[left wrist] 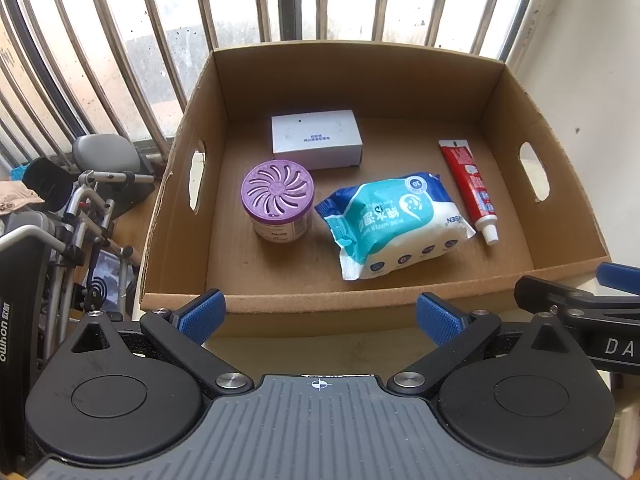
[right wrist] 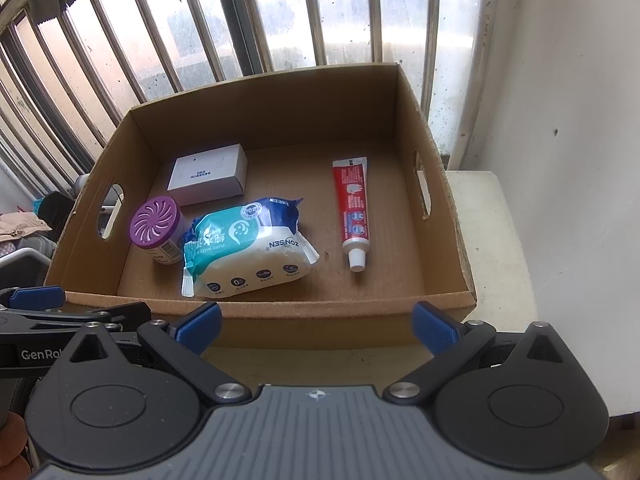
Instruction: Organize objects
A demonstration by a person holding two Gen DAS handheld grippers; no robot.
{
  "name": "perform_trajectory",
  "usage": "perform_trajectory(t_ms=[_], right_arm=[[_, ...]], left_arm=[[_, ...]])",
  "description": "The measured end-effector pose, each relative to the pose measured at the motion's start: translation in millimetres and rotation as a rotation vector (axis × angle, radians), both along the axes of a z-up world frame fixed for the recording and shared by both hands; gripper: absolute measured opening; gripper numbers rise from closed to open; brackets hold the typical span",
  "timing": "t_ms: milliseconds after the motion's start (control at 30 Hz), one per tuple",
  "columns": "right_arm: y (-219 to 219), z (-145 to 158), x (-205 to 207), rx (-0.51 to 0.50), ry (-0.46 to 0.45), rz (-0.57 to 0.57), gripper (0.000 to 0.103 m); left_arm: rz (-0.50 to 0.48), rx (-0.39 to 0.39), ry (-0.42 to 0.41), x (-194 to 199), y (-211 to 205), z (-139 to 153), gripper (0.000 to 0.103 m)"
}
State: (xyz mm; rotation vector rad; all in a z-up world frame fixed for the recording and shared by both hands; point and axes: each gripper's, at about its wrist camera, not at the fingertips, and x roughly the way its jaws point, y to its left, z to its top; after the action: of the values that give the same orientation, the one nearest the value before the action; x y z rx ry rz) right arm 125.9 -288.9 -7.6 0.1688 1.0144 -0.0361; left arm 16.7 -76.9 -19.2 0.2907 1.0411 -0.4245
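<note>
An open cardboard box (left wrist: pixel 256 304) (right wrist: pixel 304 312) holds four items. A white carton (left wrist: pixel 316 138) (right wrist: pixel 208 178) lies at the back. A purple-lidded air freshener jar (left wrist: pixel 278 200) (right wrist: pixel 158 230) stands at the left. A teal and white wet wipes pack (left wrist: pixel 394 224) (right wrist: pixel 248 250) lies in the middle. A red toothpaste tube (left wrist: pixel 470 188) (right wrist: pixel 354 208) lies at the right, cap toward me. My left gripper (left wrist: pixel 320 316) is open and empty, just before the box's near wall. My right gripper (right wrist: pixel 316 326) is open and empty at the same wall.
The box sits on a pale surface (right wrist: pixel 492 240) against a white wall (right wrist: pixel 568 100) on the right. Window bars (left wrist: pixel 320 0) stand behind it. A folded wheelchair-like frame (left wrist: pixel 80 216) and clutter crowd the left. The right gripper's finger (left wrist: pixel 616 274) shows at the left wrist view's right edge.
</note>
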Motion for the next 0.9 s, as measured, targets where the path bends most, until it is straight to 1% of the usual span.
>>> perform_trajectory(t_ms=[900], right_arm=[[-5.4, -2.1, -3.9, 0.011, 0.004, -0.012, 0.103]], left_arm=[[-0.009, 0.006, 0.001, -4.8, -3.9, 0.5, 0.102]])
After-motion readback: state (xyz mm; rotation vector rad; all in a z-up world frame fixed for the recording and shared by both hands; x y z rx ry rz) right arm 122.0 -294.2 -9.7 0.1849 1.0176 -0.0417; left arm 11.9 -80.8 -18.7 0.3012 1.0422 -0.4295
